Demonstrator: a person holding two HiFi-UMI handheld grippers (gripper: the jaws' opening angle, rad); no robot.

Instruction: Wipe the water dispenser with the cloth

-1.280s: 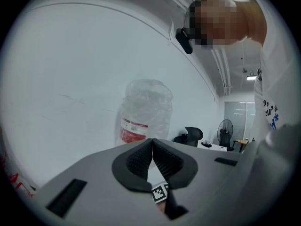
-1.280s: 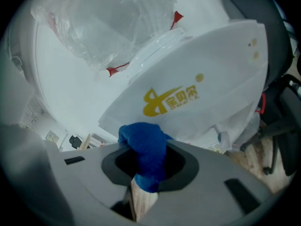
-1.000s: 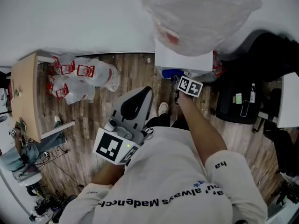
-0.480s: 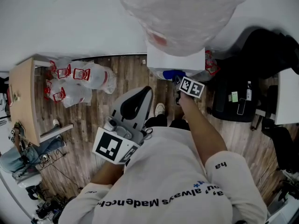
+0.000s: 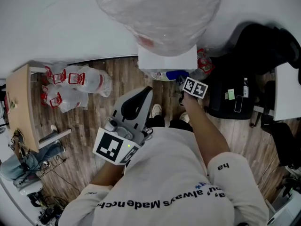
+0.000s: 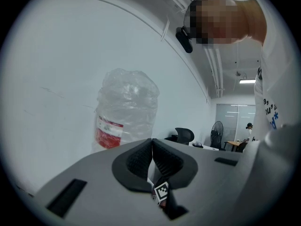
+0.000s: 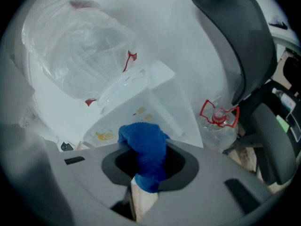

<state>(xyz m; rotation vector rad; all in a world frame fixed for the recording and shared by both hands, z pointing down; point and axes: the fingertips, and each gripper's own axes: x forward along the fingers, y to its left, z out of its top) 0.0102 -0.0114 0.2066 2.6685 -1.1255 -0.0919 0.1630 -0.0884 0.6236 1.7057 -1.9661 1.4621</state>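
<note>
1. Two grippers are in view, and only the right gripper [image 7: 148, 164] is working. Its jaws are clamped on the blue cloth [image 7: 143, 145], with a wad of it bulging out past the tips.
2. The cloth sits at the front of the white water dispenser [image 7: 141, 102], just below the big upturned bottle [image 7: 75, 46] wrapped in plastic. In the head view the right arm is stretched out to the near edge of the dispenser's top.
3. It looks like the cloth is pressed to the panel, but we can't tell for sure whether it is touching or just off it.
4. The left gripper [image 6: 152, 149] has its jaws together with nothing between them. It is held back near the person's chest, well apart from the dispenser, and points roughly toward the bottle. We judge it idle.
5. Done, as we judge it: the cloth is in the grip and has been brought to the dispenser.
6. The wiping itself is either starting or under way on the front panel. We see no streaks, wet marks or dirt, so we can't say which parts are already covered.
7. Likely left to do is most of the job: the rest of the front, both sides, and the top around the bottle neck.
8. Around the scene, clear jugs with red handles [image 5: 75, 84] lie on the wooden floor [image 5: 117, 102] to the left. A black office chair [image 7: 244, 36] stands to the right of the dispenser. Neither blocks the wiping arm.
</note>
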